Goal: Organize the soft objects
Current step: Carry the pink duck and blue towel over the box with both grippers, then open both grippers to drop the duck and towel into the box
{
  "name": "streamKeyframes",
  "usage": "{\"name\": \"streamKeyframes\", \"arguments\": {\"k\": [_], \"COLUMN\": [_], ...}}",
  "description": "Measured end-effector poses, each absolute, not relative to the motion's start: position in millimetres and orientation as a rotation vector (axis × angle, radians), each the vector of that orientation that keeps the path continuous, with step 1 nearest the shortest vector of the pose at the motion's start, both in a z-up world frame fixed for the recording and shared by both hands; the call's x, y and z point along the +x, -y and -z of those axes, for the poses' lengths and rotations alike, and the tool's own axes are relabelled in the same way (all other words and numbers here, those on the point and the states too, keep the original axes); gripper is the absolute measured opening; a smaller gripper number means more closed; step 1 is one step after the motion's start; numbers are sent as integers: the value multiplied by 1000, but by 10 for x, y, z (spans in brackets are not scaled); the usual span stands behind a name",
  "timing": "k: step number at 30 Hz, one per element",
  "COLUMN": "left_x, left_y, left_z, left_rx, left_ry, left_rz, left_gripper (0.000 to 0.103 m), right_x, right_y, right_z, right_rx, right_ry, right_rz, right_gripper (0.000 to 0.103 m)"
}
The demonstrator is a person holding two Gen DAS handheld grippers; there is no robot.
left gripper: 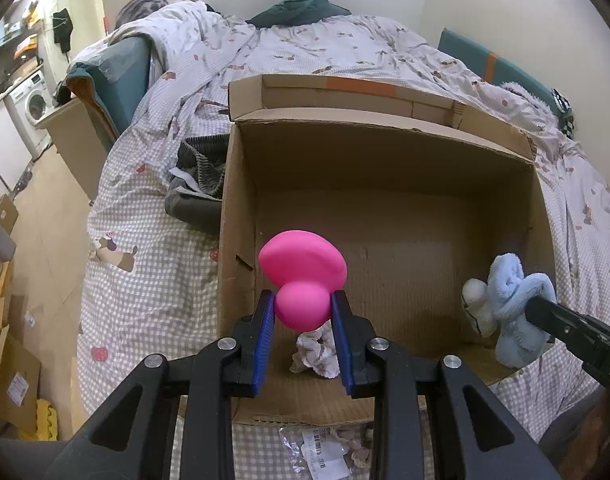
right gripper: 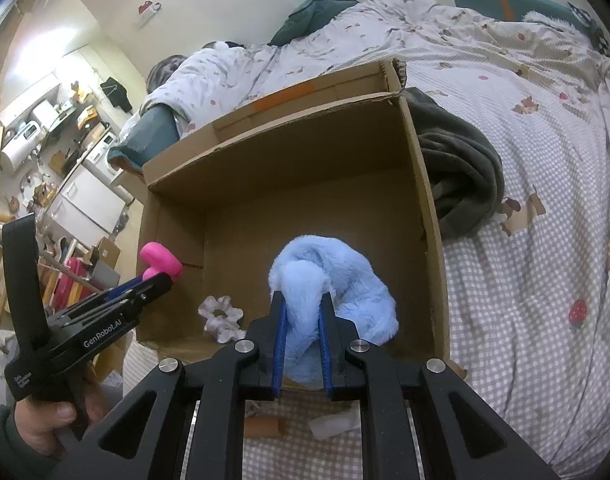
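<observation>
Soft objects hang over the cardboard box (left gripper: pixel 385 152), a pink toy (left gripper: pixel 303 280) pinched in the left gripper (left gripper: pixel 303 308) and a blue plush (right gripper: pixel 329 280) clamped in the right gripper (right gripper: pixel 303 316), so I judge the placing step is in hand and next calls for lowering and letting go.

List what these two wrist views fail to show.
- Left wrist view: white fabric scrunchie, partly behind left gripper and pink rubber toy.
- Right wrist view: cardboard box floor under the fluffy blue plush that right gripper holds.
- Clear packet's label: too small.
</observation>
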State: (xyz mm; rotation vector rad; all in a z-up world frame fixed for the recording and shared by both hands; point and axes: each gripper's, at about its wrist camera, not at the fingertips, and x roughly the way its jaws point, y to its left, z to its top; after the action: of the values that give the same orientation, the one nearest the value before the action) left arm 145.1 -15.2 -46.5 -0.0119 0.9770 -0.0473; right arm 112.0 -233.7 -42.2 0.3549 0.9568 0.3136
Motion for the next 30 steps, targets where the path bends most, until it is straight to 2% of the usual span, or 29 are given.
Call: {"name": "streamKeyframes", "arguments": {"k": [11, 16, 18, 19, 20, 22, 24, 30], "left_x": [1459, 1452, 1454, 1450, 1452, 1440, 1418, 1418], "left_y": [165, 177, 184, 187, 193, 198, 201, 215], "left_z": [468, 477, 473, 476, 480, 476, 445, 456], "left_rx": [-12, -8, -9, -9, -8, -9, -11, 4], "left_ry": [-987, -991, -991, -993, -998, -999, -978, -986], "left_rz": [44, 43, 47, 49, 51, 47, 40, 37], "left_gripper": [26, 26, 27, 31, 35, 61, 64, 64], "right_x": [1130, 1142, 1140, 1133, 1123, 1118, 1130, 1143], "right_y": [2344, 2378, 2390, 2398, 2414, 2427, 2437, 2447], "right_z": [432, 436, 432, 423, 405, 378, 395, 428], "right_rx": [374, 394, 399, 406, 414, 414, 419, 436], "right_ry": [-960, -958, -953, -944, -928, -914, -922, -942], "right_rz": [-335, -325, -323, -319, -310, -302, -298, -292], "right_gripper": [17, 30, 51, 71, 75, 75, 75, 76]}}
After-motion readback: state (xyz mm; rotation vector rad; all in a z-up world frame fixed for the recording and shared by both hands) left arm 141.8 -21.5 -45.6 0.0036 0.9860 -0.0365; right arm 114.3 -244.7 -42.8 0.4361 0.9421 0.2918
